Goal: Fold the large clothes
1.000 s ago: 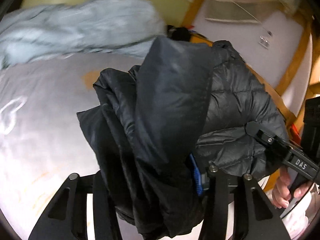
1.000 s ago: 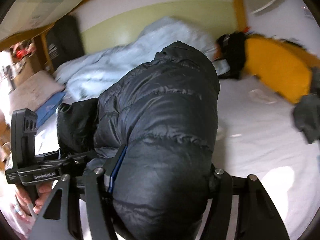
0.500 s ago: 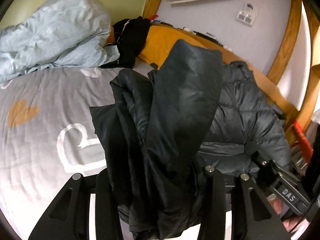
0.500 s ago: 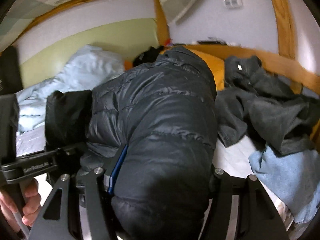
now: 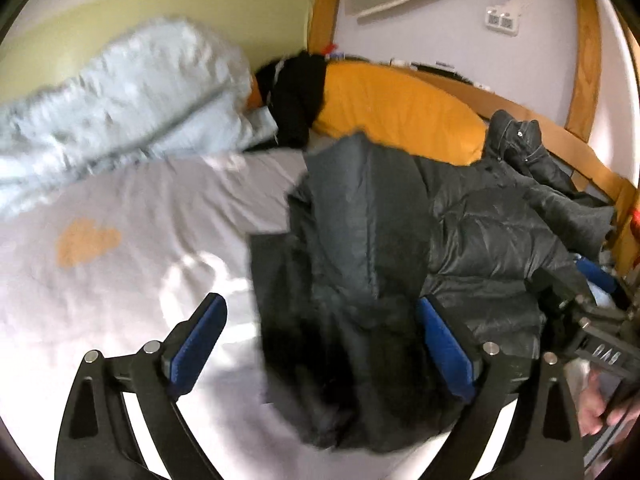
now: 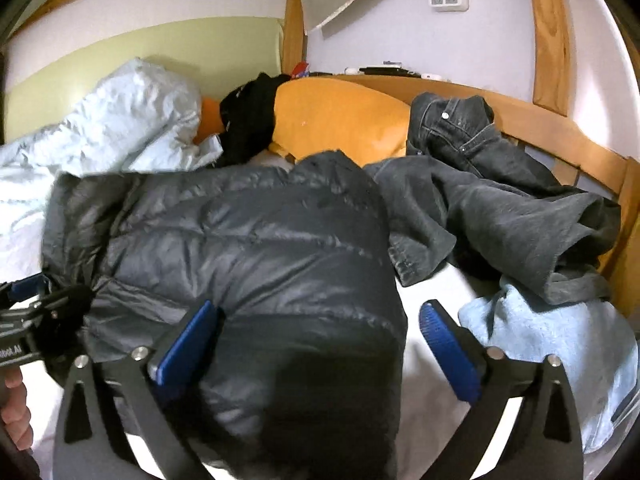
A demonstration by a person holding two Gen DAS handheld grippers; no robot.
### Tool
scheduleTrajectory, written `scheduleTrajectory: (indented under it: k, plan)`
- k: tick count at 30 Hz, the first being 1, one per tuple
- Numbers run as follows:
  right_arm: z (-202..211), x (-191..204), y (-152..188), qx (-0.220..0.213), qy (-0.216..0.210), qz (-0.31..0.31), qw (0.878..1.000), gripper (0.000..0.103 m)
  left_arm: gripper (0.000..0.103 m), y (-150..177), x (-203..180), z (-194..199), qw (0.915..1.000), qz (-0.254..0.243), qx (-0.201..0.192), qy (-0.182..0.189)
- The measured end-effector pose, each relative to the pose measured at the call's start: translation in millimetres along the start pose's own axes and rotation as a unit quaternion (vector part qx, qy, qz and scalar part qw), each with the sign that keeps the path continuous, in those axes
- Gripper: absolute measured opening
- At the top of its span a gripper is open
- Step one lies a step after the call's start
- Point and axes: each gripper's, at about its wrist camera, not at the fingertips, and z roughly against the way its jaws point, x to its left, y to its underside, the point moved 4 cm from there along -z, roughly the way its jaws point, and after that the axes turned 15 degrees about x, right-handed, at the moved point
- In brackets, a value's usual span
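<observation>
A folded black puffer jacket (image 5: 360, 280) (image 6: 260, 264) lies on the bed sheet (image 5: 120, 248). My left gripper (image 5: 320, 344) has its jaws opening wide; the jacket's smooth lining end lies between the blue pads, which stand off it. My right gripper (image 6: 316, 340) is likewise opening, its jaws wide around the quilted end, the right pad clear of the fabric and the left pad close beside it. Each gripper shows at the edge of the other's view, held by a hand (image 5: 596, 412).
A pale blue duvet (image 5: 120, 108) is heaped at the back left. An orange pillow (image 6: 336, 120) with a black garment (image 6: 248, 120) on it lies by the wooden bed frame (image 6: 560, 136). Dark jeans (image 6: 500, 200) and a light blue towel (image 6: 552, 344) lie right of the jacket.
Both grippers carried the jacket across the bed toward the pillow end and lowered it onto the sheet. Both pairs of jaws then spread and let go of it.
</observation>
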Motion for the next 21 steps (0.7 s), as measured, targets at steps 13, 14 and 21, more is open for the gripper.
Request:
scheduleTrajectory:
  k: [13, 14, 21]
  plan:
    - [75, 47, 27, -0.022, -0.063, -0.022, 0.997, 0.103, 0.1, 71, 73, 85, 0.9972, 0.009, -0.048, -0.057]
    - [78, 53, 32, -0.02, -0.065, -0.017, 0.998, 0.103, 0.1, 78, 77, 90, 0.9969, 0.009, -0.046, -0.064]
    - [97, 91, 74, -0.011, -0.08, -0.004, 0.997, 0.103, 0.101, 129, 98, 114, 0.9946, 0.029, -0.068, -0.073]
